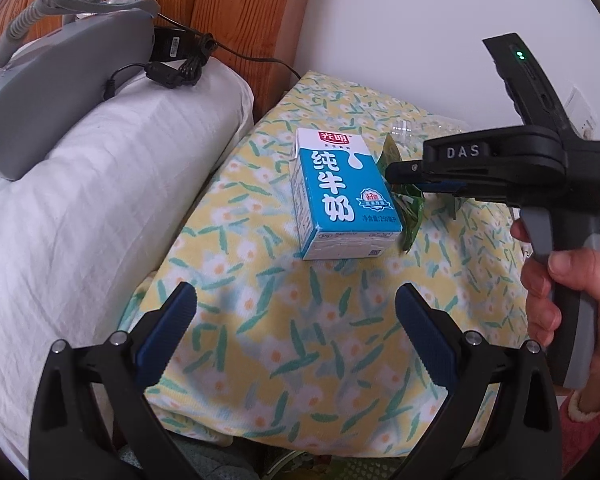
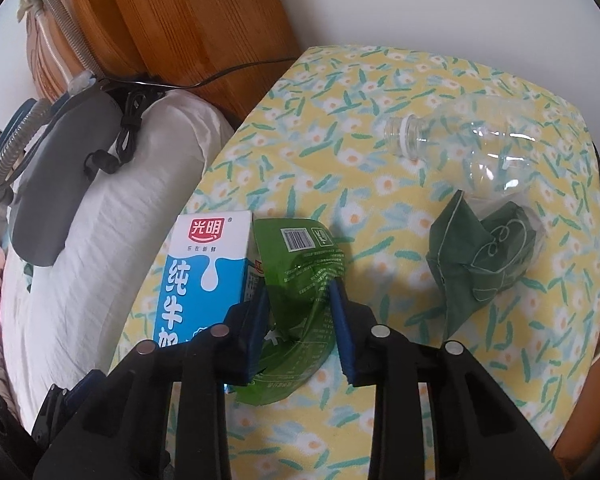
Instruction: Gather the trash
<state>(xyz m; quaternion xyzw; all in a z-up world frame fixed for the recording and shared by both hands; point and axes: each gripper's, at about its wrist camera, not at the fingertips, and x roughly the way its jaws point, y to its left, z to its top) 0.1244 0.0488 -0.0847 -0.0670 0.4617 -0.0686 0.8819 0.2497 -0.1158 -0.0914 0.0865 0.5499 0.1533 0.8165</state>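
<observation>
Right gripper (image 2: 297, 300) grasp on green wrapper (image 2: 300, 264).
Fingers clenched on wrapper beside milk carton (image 2: 203, 276) on table (image 2: 300, 120), securing it for removal; left gripper (image 1: 295, 320) released, hovering clear.

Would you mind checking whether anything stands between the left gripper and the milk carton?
Nothing visible does. The left gripper is open over bare floral cloth, with the milk carton straight ahead. The right gripper works beside the carton, shut on the green wrapper.
</observation>
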